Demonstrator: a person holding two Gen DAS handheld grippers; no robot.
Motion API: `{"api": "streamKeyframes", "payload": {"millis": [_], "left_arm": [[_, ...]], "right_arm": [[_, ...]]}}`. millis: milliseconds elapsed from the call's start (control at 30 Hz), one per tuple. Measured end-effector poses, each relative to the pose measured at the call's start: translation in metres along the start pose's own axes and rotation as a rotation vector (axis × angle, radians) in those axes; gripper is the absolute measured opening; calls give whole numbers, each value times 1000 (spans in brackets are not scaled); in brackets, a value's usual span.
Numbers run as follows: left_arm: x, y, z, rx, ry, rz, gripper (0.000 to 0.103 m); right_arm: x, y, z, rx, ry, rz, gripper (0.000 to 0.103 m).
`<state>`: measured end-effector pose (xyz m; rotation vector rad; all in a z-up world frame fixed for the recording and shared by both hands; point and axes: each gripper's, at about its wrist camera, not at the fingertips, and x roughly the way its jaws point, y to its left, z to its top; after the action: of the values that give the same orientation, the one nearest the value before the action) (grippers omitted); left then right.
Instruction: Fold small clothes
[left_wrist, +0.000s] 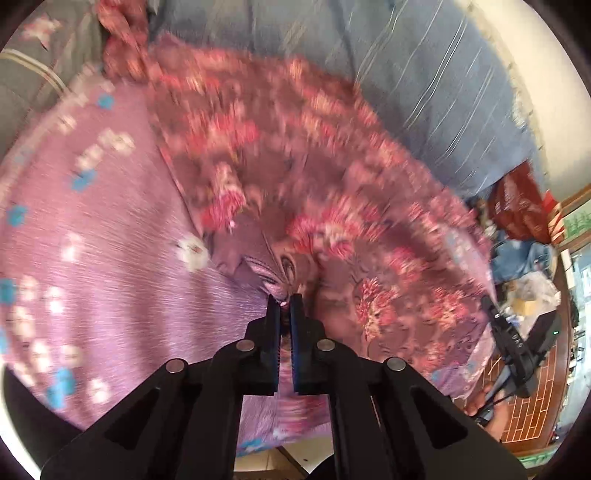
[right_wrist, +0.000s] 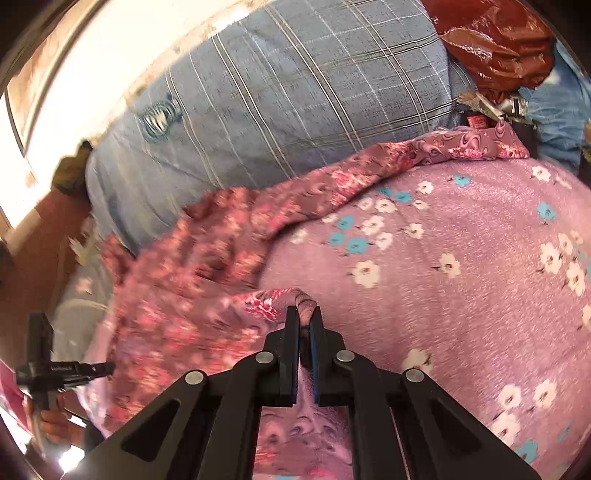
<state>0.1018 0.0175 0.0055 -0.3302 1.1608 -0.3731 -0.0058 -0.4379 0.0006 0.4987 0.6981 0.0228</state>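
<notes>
We are working over a bed covered with a lilac blanket (right_wrist: 461, 314) printed with white and blue flowers, which fills most of both views. Beyond it, at the far side, lies a big blue checked pillow (right_wrist: 295, 103), pressed against a pale wall (right_wrist: 92, 66). A crumpled red plastic bag (right_wrist: 495, 40) sits at the far right of the right wrist view, beside the pillow's end, with some blue cloth (right_wrist: 554, 110) just past it.

The garment (left_wrist: 295, 166) we are folding, a mauve piece with a red and pink flower print, lies spread on the blanket, running from the near edge toward the pillow. Much of it is blurred, so we cannot tell what kind of garment it is. In the right wrist view it lies to the left of the bare blanket, with one narrow end reaching far right toward the bag.

Our left gripper (left_wrist: 284, 301) has its fingers nearly closed on a bunched fold of the garment, pinched between the tips. Our right gripper (right_wrist: 304, 314) likewise has its fingers drawn close together around a rolled edge of the same garment.
</notes>
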Motion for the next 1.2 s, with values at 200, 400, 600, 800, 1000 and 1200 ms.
{"api": "streamKeyframes", "payload": {"millis": [200, 400, 600, 800, 1000, 1200], "left_arm": [[-45, 22, 17, 14, -59, 182, 7], [-23, 54, -4, -22, 0, 80, 52], [-12, 45, -23, 61, 41, -87, 84], [12, 20, -43, 161, 121, -103, 84], [10, 23, -38, 169, 92, 19, 5], [-68, 40, -45, 161, 41, -3, 5]], "right_arm": [[-9, 11, 1, -11, -7, 29, 4], [11, -6, -15, 88, 80, 9, 14], [-6, -15, -26, 119, 83, 64, 68], [5, -17, -41, 118, 129, 51, 67], [14, 6, -48, -4, 145, 51, 4], [-64, 29, -39, 25, 69, 294, 3]]}}
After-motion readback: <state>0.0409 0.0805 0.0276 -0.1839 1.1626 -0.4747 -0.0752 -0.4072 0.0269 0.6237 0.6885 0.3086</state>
